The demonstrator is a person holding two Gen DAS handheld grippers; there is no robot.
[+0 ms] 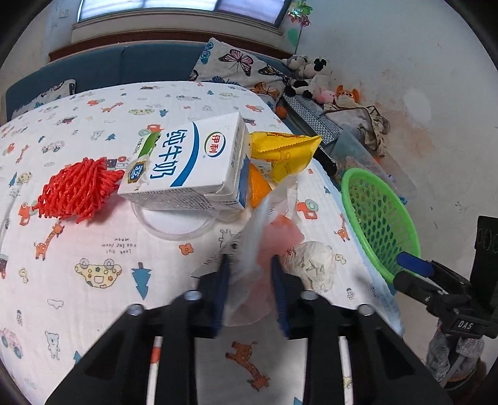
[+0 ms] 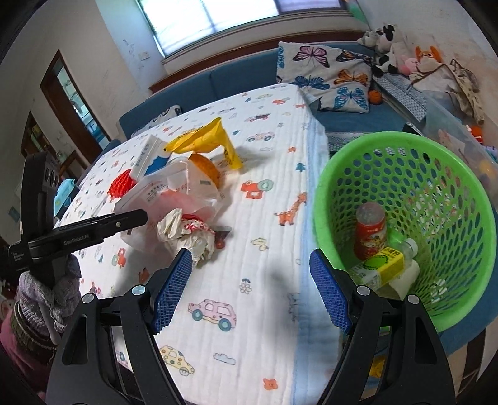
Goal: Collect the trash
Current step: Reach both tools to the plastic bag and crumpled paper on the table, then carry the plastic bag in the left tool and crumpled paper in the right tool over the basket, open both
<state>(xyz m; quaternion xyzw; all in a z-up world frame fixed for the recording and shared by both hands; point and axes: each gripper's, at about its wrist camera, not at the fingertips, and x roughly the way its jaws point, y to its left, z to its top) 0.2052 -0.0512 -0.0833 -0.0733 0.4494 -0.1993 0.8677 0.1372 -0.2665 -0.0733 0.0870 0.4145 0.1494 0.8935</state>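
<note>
Clear crinkly plastic, a thin bag [image 1: 264, 236] with pink showing through it, lies at centre frame in the left wrist view, its long axis running from the bottom centre up toward the milk carton. The left gripper [image 1: 250, 264] has its blue pads drawn in close, pinching the bag's near end.

Going left to right in that view: a red mesh net [image 1: 74, 190] lies at the left, touching the white and blue milk carton [image 1: 190, 165], which rests tilted on a clear round lid [image 1: 174, 224]. A yellow snack wrapper [image 1: 286, 152] sits just right of the carton, above the bag. A crumpled paper ball [image 1: 314, 264] lies just beside the bag's right edge. At the right edge stands a green perforated basket [image 1: 382, 218].

In the right wrist view the right gripper [image 2: 249, 289] stands wide apart with nothing between its pads, hovering over the table's edge. At the right of that frame the basket holds a red can [image 2: 370, 230], a yellow drink box [image 2: 379, 264] and a white bottle [image 2: 404, 274].

Everything lies on a table covered with a white cloth [image 1: 93, 280] printed with cartoon cars and giraffes. Behind it runs a blue sofa [image 2: 236, 81] with a butterfly pillow [image 2: 326, 74] and plush toys [image 2: 389, 46], under a window [image 2: 211, 15].
</note>
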